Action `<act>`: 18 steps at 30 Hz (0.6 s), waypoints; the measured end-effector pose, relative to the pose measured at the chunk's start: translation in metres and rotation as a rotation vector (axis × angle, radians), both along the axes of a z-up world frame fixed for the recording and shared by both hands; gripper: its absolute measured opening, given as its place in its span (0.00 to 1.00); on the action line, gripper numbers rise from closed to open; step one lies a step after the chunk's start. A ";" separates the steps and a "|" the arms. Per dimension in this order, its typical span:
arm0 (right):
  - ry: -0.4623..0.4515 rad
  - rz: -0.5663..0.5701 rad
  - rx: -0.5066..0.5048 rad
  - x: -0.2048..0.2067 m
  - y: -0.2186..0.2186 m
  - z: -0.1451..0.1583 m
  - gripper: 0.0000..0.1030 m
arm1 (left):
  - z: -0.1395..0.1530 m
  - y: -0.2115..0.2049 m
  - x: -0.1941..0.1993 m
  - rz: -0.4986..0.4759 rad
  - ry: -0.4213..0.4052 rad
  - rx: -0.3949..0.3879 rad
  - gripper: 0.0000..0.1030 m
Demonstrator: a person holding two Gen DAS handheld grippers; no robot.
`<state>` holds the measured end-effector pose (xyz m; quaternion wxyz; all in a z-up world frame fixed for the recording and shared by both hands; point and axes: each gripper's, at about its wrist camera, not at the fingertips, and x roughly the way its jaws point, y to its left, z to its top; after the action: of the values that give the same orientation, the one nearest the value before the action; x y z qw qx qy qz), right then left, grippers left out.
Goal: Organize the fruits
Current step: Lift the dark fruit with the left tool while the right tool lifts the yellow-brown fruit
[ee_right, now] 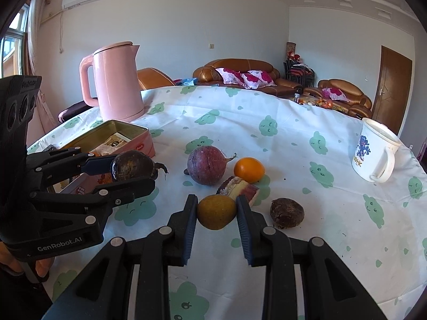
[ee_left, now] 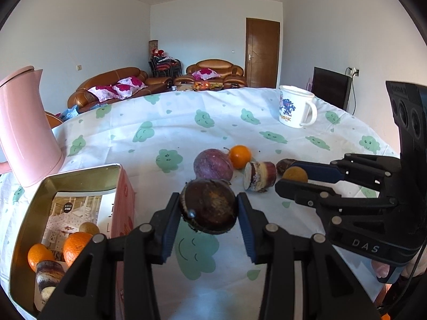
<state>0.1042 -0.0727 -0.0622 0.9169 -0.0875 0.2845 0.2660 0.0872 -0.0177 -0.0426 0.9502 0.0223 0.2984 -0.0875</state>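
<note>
Both the left gripper (ee_left: pixel 208 210) and right gripper (ee_right: pixel 216 210) are black with blue pads and silver rivets.

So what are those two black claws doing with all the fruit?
A person is sorting fruit into the open pink tin box, which already holds oranges. The left claw is shut on a dark brown round fruit, lifted off the cloud-print tablecloth. The right claw grips a small yellow-brown fruit. A purple fruit and a loose orange wait on the table.

The tin (ee_left: pixel 80 176) sits left of the fruits, kettle (ee_left: pixel 24 130) behind.
</note>
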 end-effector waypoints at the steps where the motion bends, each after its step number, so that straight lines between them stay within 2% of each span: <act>1: -0.005 0.001 -0.001 -0.001 0.000 0.000 0.30 | 0.000 0.000 0.000 0.003 -0.005 0.001 0.42; 18: -0.071 0.000 0.031 -0.011 -0.005 0.006 0.30 | 0.010 -0.002 -0.017 0.037 -0.111 0.034 0.42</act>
<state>0.0934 -0.0781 -0.0559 0.9276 -0.0825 0.2479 0.2672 0.0704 -0.0201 -0.0325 0.9662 0.0379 0.2469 -0.0635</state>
